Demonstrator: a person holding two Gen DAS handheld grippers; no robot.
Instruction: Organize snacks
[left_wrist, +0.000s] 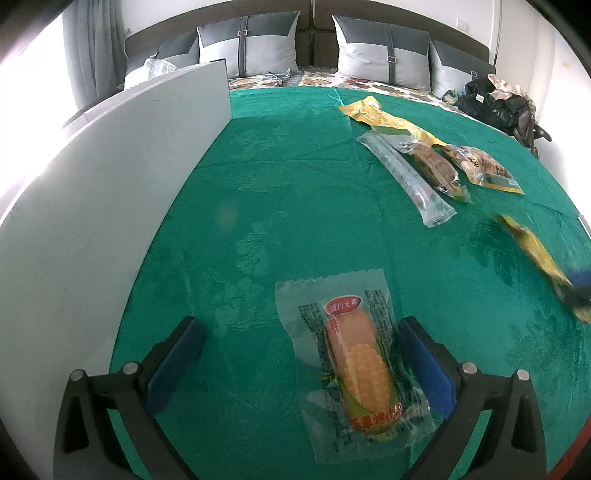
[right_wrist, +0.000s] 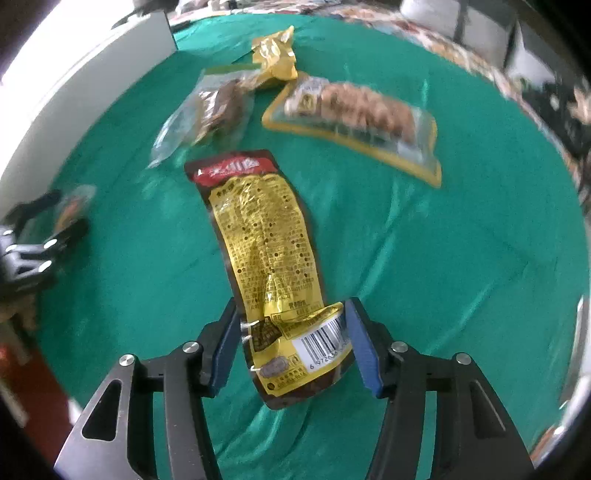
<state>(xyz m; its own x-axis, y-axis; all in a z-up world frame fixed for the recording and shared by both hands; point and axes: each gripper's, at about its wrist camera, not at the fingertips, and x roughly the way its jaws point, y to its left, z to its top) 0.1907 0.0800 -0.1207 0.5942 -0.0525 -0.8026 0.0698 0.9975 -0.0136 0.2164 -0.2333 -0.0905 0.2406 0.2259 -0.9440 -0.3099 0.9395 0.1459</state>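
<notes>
Between the right gripper's (right_wrist: 291, 345) closing pads the yellow pouch (right_wrist: 266, 258) is lying, pointing toward 12 o'clock, while the wide-open left gripper (left_wrist: 297, 365) is straddling the corn sausage (left_wrist: 360, 363), likewise lengthwise.

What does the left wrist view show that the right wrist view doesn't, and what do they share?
Only the left wrist view: the corn sausage packet lying between the open left gripper's fingers, and grey pillows behind.

Only the right wrist view: the yellow printed packet seen clearly, its barcode end between the right gripper's fingers, which look closed on it.

Both: the green cloth, the white board, and the far snack cluster, including the brown-snack clear packet.
</notes>
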